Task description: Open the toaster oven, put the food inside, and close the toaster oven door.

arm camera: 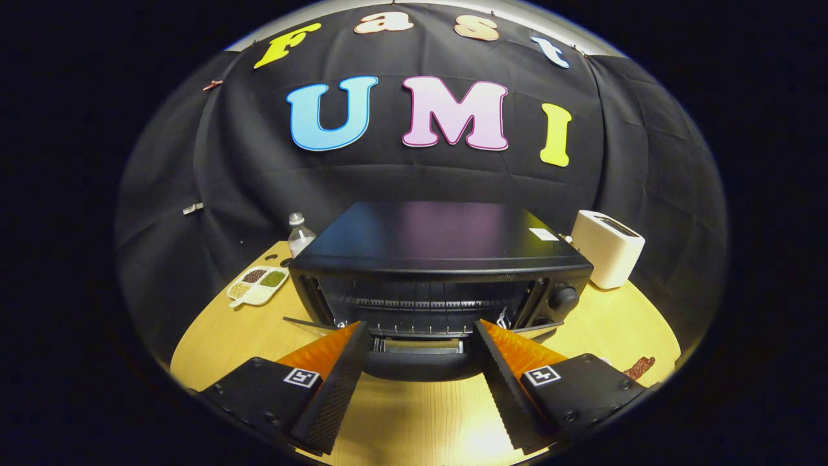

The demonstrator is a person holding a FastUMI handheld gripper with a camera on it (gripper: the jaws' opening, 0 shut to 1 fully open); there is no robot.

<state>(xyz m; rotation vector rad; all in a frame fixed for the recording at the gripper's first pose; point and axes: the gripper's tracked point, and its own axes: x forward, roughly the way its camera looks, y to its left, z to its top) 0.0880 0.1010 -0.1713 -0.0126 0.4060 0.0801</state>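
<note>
With door (414,362) folded down flat, black boxy metal toaster oven (440,259) sits mid round wooden table (414,421), cavity exposed. Hand-held gripper (419,330) spread wide, empty, black-and-orange fingers (336,375) flanking door's front edge. White pop-up toaster (608,249) right of oven; divided white snack tray (257,285) and clear plastic bottle (299,234) left. Bare tabletop between fingers.
</note>
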